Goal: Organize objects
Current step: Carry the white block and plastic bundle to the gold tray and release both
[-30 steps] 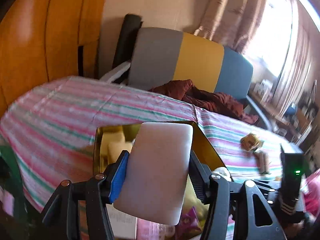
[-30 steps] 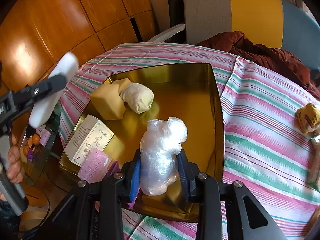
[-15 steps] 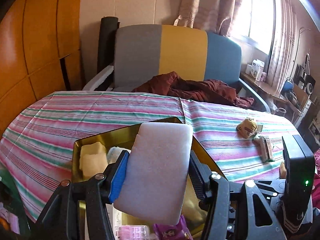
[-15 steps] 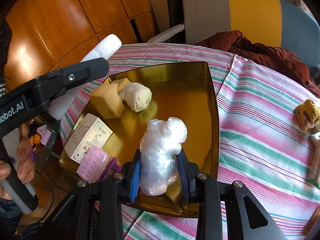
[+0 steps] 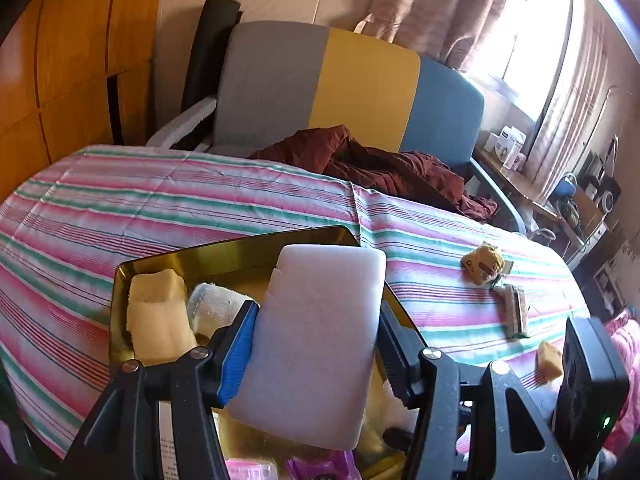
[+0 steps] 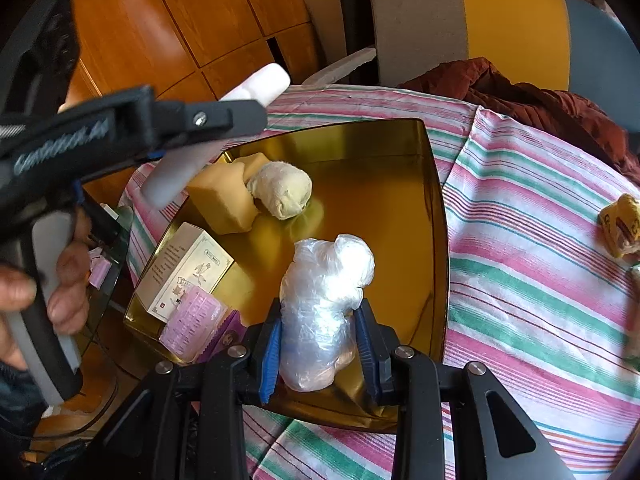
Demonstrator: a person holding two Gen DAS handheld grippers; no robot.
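My left gripper (image 5: pixel 316 344) is shut on a white foam sponge (image 5: pixel 316 336) and holds it above the left side of the gold tray (image 6: pixel 400 152); the sponge also shows in the right wrist view (image 6: pixel 216 136). My right gripper (image 6: pixel 320 356) is shut on a clear plastic-wrapped bundle (image 6: pixel 324 304) over the tray's near edge. In the tray lie a yellow sponge (image 6: pixel 224 200), a rolled cream cloth (image 6: pixel 282 194), a white box (image 6: pixel 186 268) and a pink packet (image 6: pixel 192 328).
The tray sits on a striped tablecloth (image 6: pixel 540 280). A yellow wrapped item (image 5: pixel 482 266), a small brush (image 5: pixel 514 314) and a tan piece (image 5: pixel 548 360) lie to the right. A chair with a dark red garment (image 5: pixel 384 168) stands behind. Wooden panels (image 6: pixel 168 28) are at left.
My left gripper has swung in over the tray's left side with the white sponge. My right gripper has stayed still with the plastic bundle.
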